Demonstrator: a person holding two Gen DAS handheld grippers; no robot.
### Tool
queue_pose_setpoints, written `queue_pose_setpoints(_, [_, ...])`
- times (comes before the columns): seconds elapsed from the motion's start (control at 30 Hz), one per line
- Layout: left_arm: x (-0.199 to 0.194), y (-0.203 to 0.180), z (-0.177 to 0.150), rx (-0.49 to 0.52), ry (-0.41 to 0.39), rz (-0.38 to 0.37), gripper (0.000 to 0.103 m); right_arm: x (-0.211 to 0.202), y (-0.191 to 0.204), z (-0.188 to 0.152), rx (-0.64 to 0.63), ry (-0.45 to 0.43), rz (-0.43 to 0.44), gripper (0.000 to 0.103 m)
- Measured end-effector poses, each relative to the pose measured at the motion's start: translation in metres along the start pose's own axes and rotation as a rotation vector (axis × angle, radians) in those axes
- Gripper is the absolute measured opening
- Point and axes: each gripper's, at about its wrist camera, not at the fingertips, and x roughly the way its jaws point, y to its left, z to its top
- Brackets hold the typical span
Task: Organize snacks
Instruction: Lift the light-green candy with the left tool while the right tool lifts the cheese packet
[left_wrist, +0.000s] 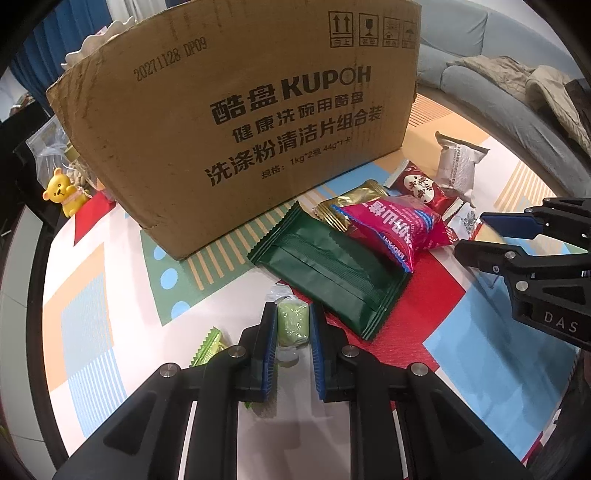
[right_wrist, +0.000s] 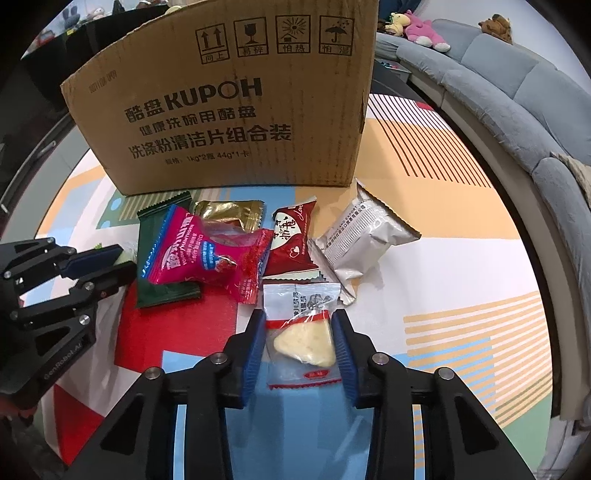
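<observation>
Left wrist view: left gripper (left_wrist: 293, 325) clamps a pale green sweet (left_wrist: 293, 323) on the play mat (left_wrist: 122, 295); right gripper (right_wrist: 299, 336) clamps a clear-wrapped cream snack (right_wrist: 303, 341). Risk: slippery film wrappers may slide free when lifted toward the carton (right_wrist: 221, 110).

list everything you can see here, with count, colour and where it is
cardboard box: 1, brown with black print, standing on the mat behind the snacks
play mat: 1, multicoloured, under everything
green packet: 1, dark green, flat on the mat before the box
pink packet: 1, pink, lying on the green packet
gold packet: 1, gold, behind the pink one
red packet: 1, dark red, right of the pink one
silver packet: 1, silver, rightmost
clear packet: 1, clear with a pale snack, between the right pads
green sweet: 1, light green, between the left pads
sofa: 1, grey-blue, right
yellow bear: 1, left of the box
left gripper: black, blue pads
right gripper: black, blue pads
</observation>
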Motion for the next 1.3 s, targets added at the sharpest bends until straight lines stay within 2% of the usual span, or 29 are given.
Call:
queue_pose_setpoints(0.5, [-0.012,0.001,-0.001,-0.028,-0.034,0.013,0.018,-0.012,0.002,0.002,-0.010,-0.035,0.007,0.036])
queue_pose_setpoints(0.9, [-0.036,0.002,0.007,-0.063,-0.095,0.012,0.018,-0.028,-0.001,0.010,-0.008,-0.076,-0.004,0.036])
queue_pose_setpoints(1.3, [-0.062,0.005,0.015,-0.080,-0.129,0.051,0.018,-0.051,0.005,0.025,-0.026,-0.135,-0.004,0.036])
